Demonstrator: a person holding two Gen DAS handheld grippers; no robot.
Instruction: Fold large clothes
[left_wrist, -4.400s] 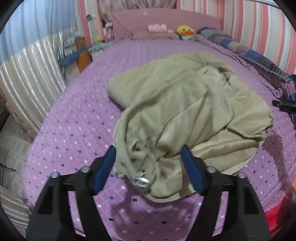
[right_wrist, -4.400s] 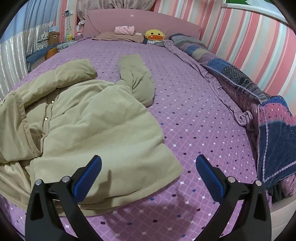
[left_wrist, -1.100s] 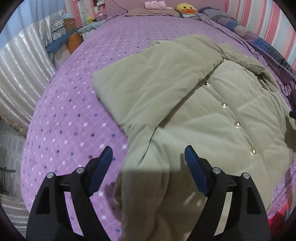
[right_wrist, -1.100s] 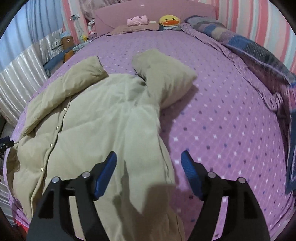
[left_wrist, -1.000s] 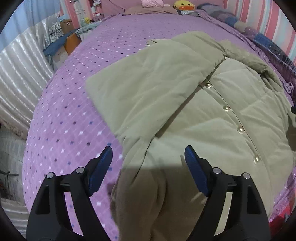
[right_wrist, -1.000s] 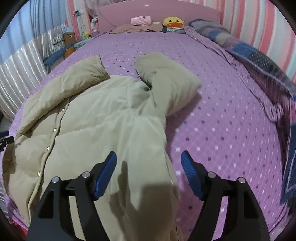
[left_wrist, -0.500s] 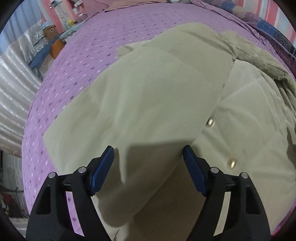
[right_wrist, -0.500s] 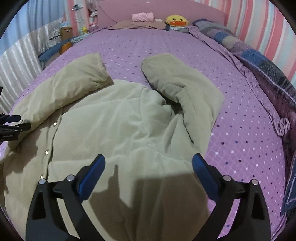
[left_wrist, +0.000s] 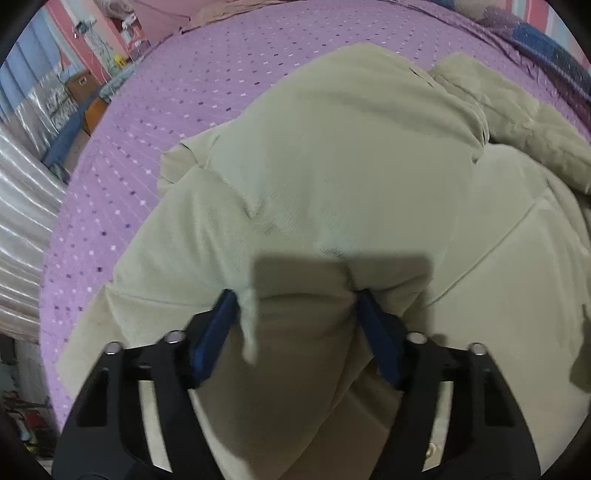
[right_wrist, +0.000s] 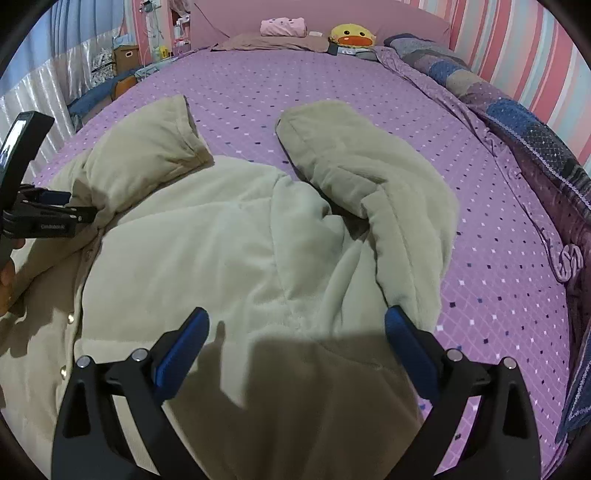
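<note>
A beige padded jacket (right_wrist: 229, 240) lies spread on the purple dotted bed (right_wrist: 295, 81), both sleeves pointing toward the headboard. In the left wrist view my left gripper (left_wrist: 295, 295) is pushed down into the jacket's left sleeve (left_wrist: 332, 147) near the shoulder. Its jaws are closing, and a puckered fold of fabric bulges between the blue pads (left_wrist: 218, 325). The right wrist view shows that same gripper (right_wrist: 74, 210) at the sleeve's base (right_wrist: 147, 147). My right gripper (right_wrist: 295, 314) hangs open over the jacket's body beside the right sleeve (right_wrist: 369, 166), nothing between its fingers.
A patchwork blanket (right_wrist: 517, 118) runs along the bed's right side. A yellow duck toy (right_wrist: 351, 35) and a pink cushion (right_wrist: 282, 26) sit by the headboard. Boxes (right_wrist: 125, 55) and a pale curtain (left_wrist: 22, 221) stand left of the bed. A person's hand (right_wrist: 7, 273) holds the left gripper.
My left gripper has travelled from the jacket's hem up onto the left sleeve, and its jaws have narrowed on the fabric. My right gripper's jaws have widened as it advanced over the jacket.
</note>
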